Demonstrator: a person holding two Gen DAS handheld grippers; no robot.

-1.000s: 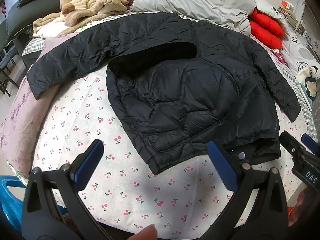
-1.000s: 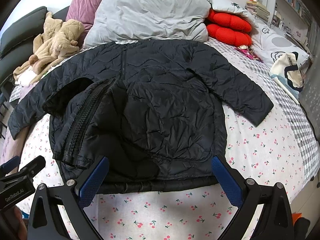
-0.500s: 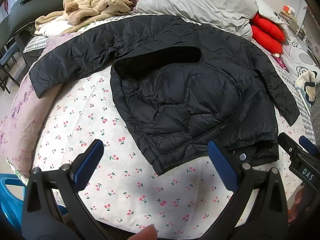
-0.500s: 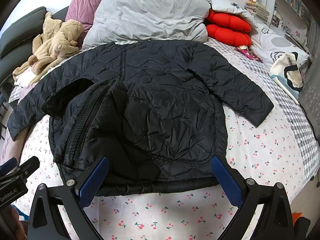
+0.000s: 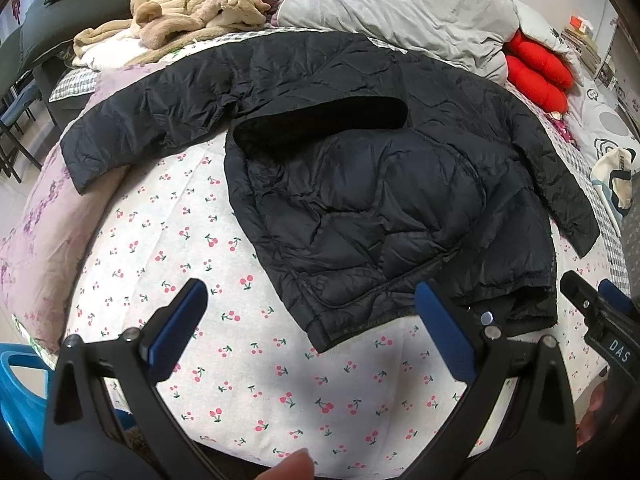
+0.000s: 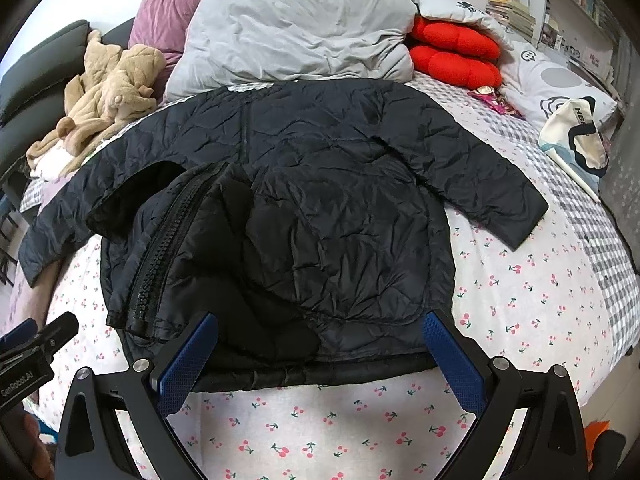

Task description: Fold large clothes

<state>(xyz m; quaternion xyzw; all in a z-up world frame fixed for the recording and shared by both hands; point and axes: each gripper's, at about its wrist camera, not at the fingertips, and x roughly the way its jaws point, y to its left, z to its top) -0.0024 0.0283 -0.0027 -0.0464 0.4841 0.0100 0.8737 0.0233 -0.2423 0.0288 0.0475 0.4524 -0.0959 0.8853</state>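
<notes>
A black quilted jacket (image 5: 360, 200) lies spread on the cherry-print bed sheet (image 5: 168, 272), both sleeves out to the sides and one front panel folded over the body, zipper showing in the right wrist view (image 6: 160, 252). The jacket fills the middle of that view (image 6: 320, 208). My left gripper (image 5: 312, 320) is open and empty, just above the sheet before the jacket's near left hem corner. My right gripper (image 6: 320, 344) is open and empty, over the jacket's near hem. Each gripper's tip shows at the edge of the other's view.
A grey duvet (image 6: 296, 36), red cushions (image 6: 456, 56), a beige plush garment (image 6: 108, 96) and a tote bag (image 6: 576, 136) lie at the bed's far side and right. A blue tub (image 5: 16, 392) stands at the lower left beside the bed.
Both grippers have moved slightly closer to the jacket's hem. The jacket itself has not moved.
</notes>
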